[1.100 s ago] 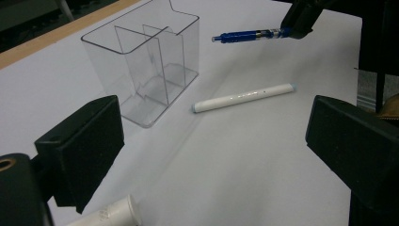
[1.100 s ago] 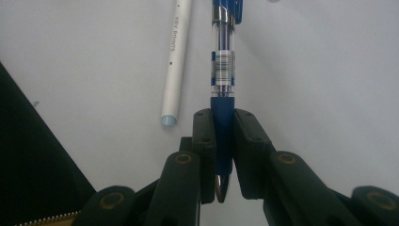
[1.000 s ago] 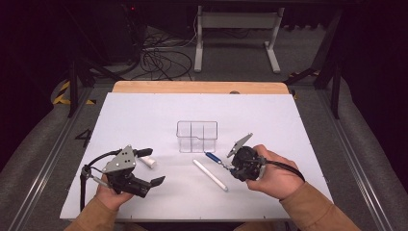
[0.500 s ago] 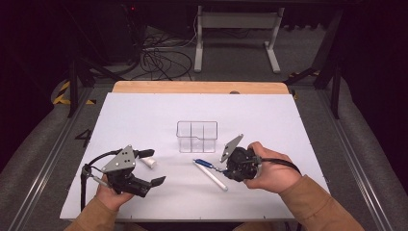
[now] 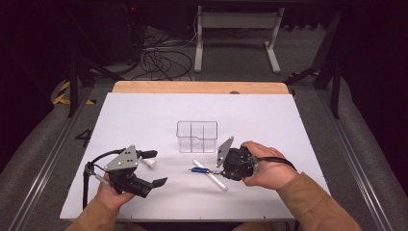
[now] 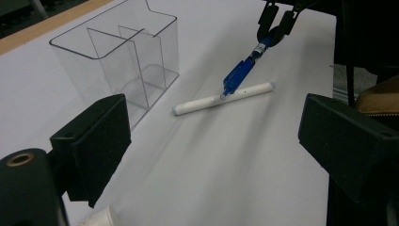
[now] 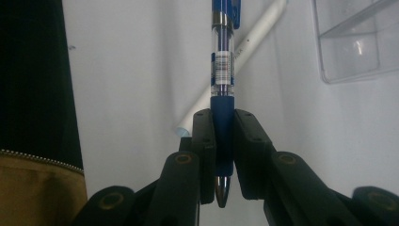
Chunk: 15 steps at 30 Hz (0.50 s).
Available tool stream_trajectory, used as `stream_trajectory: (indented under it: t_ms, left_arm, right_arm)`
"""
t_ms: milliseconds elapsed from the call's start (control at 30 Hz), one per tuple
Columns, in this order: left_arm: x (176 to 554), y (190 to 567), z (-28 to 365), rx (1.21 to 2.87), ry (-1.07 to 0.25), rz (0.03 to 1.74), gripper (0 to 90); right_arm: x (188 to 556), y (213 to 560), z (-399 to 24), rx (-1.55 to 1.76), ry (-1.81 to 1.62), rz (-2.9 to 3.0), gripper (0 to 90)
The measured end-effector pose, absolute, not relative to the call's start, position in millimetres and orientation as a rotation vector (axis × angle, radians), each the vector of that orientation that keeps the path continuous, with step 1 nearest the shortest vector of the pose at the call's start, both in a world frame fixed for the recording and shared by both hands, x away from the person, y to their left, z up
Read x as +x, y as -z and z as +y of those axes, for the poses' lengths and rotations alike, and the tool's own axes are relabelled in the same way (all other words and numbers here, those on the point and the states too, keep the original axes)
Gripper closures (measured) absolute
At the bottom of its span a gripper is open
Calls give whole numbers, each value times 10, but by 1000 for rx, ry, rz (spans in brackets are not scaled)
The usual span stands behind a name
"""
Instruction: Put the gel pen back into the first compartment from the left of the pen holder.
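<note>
A blue pen (image 7: 222, 61) sticks out from my right gripper (image 7: 223, 117), whose jaws are shut on its dark blue grip, tip toward the camera. In the high view the right gripper (image 5: 216, 169) holds the blue pen (image 5: 199, 170) level, pointing left, just over a white stick (image 5: 210, 174) that lies on the table. From the left gripper view the blue pen (image 6: 240, 73) slants down across the white stick (image 6: 223, 98). My left gripper (image 5: 156, 167) rests at the near left, open and empty, its jaws wide apart (image 6: 216, 136).
A clear box with compartments (image 5: 197, 136) stands empty at mid-table, just beyond the pen. A small white piece (image 5: 149, 163) lies by the left gripper's far jaw. The white table top (image 5: 288, 125) ends in a wooden strip (image 5: 202, 87) at the back.
The right gripper has carried the blue pen a little left and toward the near edge, away from the clear box and over the white stick. The left gripper has stayed put.
</note>
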State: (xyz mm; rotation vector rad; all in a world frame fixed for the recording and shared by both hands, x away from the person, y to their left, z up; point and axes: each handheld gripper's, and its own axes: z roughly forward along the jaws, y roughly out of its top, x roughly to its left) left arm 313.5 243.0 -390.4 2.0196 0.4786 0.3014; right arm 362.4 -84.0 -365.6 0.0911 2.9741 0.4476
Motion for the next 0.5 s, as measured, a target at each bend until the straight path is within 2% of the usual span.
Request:
stream_trajectory:
  t_ms: [500]
  left_arm:
    - [3135, 3871, 2364, 2042, -326, 455, 111]
  right_arm:
    - [3720, 3653, -763, 41, -480, 2985, 801]
